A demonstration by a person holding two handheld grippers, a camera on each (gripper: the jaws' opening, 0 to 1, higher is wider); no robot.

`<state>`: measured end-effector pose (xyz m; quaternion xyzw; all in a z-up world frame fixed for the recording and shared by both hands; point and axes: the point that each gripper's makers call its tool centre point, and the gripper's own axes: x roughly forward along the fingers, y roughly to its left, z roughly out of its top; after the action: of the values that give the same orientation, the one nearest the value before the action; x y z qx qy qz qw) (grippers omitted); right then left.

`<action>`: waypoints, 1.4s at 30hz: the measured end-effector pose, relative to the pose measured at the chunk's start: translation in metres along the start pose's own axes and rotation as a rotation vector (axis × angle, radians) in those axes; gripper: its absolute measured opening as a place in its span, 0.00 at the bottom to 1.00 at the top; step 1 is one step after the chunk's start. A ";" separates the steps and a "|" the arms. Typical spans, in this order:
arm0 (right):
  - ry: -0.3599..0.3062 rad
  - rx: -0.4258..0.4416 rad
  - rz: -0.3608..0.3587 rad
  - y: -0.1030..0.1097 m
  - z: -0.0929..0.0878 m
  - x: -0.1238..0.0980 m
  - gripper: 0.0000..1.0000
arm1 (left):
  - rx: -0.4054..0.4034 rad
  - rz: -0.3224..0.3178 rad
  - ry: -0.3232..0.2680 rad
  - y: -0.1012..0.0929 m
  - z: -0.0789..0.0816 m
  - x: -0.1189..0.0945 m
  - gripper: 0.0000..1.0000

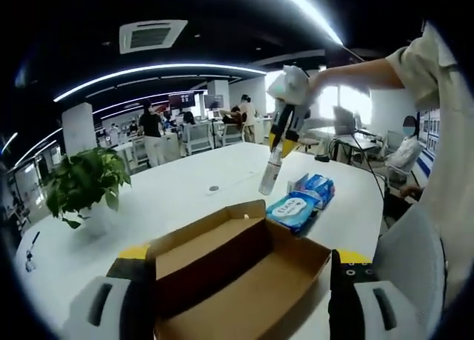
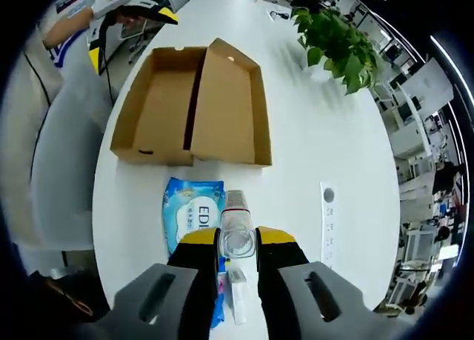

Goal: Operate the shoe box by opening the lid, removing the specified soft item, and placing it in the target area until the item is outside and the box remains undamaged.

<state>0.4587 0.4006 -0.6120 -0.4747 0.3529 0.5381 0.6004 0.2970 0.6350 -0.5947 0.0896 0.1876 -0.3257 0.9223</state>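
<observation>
The right gripper is clamped on a clear plastic bottle, long axis running out along the jaws, directly above the blue wet-wipes pack on the white table. The open cardboard shoe box lies beyond. The left gripper, jaws wide, is nearer the box.

Shoe box: matt brown cardboard (corrugated). Wipes pack: glossy blue plastic film. Bottle: clear plastic. Table: smooth white.
</observation>
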 end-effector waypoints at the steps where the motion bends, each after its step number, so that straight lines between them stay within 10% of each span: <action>1: 0.008 0.004 0.000 -0.001 -0.001 0.001 0.16 | -0.003 0.006 -0.001 0.001 -0.001 -0.002 1.00; 26: 0.261 -0.010 0.051 -0.014 -0.041 0.063 0.16 | -0.030 0.071 0.023 0.007 -0.020 -0.025 1.00; 42: 0.300 -0.024 0.074 -0.010 -0.047 0.077 0.17 | -0.058 0.087 0.055 0.011 -0.038 -0.027 1.00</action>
<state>0.4854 0.3803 -0.6962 -0.5438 0.4492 0.4870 0.5150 0.2739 0.6694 -0.6183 0.0797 0.2180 -0.2771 0.9324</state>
